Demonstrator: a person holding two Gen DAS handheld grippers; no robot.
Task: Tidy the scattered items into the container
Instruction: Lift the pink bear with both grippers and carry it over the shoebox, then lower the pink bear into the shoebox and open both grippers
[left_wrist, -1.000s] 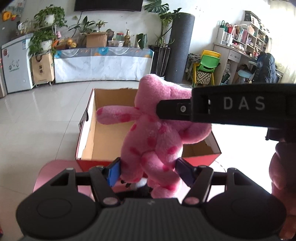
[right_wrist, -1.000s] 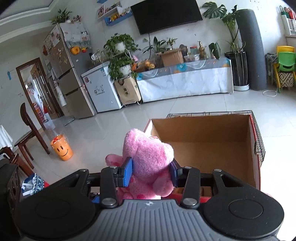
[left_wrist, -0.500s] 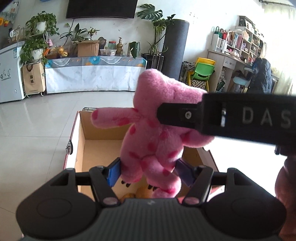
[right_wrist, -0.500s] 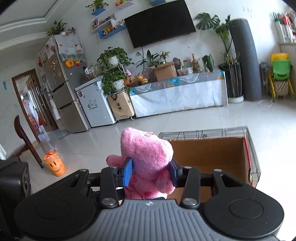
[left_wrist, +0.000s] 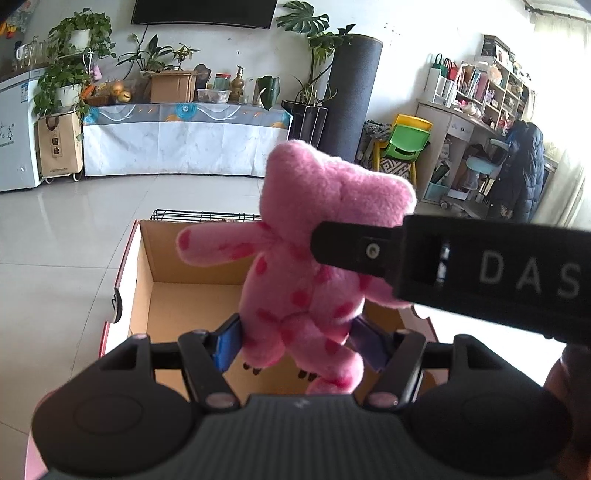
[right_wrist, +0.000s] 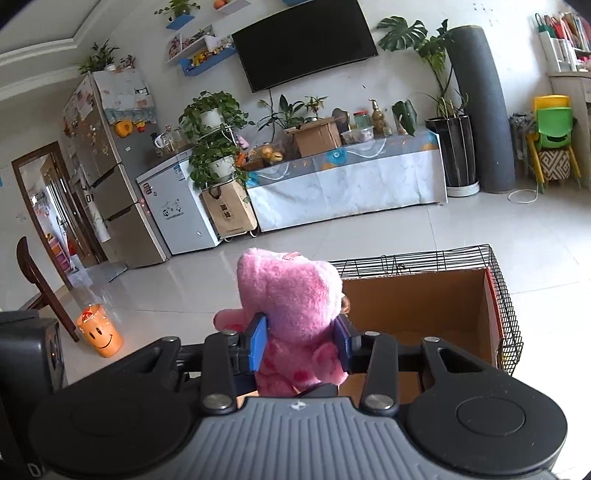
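Note:
A pink plush toy with darker pink spots (left_wrist: 314, 258) is held upright over an open cardboard box (left_wrist: 184, 295) with red outer sides. My left gripper (left_wrist: 299, 343) is shut on the toy's legs. My right gripper (right_wrist: 301, 345) is shut on the toy's upper body (right_wrist: 291, 295); its black arm marked DAS (left_wrist: 480, 266) crosses the left wrist view from the right. The box (right_wrist: 424, 306) lies to the right of the toy in the right wrist view. The box floor right under the toy is hidden.
A black wire cage (right_wrist: 443, 258) stands behind and beside the box. An orange smiley bin (right_wrist: 99, 332) and a wooden chair (right_wrist: 37, 280) stand to the left. A covered bench with plants (left_wrist: 177, 136) lines the far wall. A pink surface (left_wrist: 37, 435) lies below.
Both grippers have lifted the toy and carried it forward over the box. The box now sits lower in both views. Both grips are unchanged.

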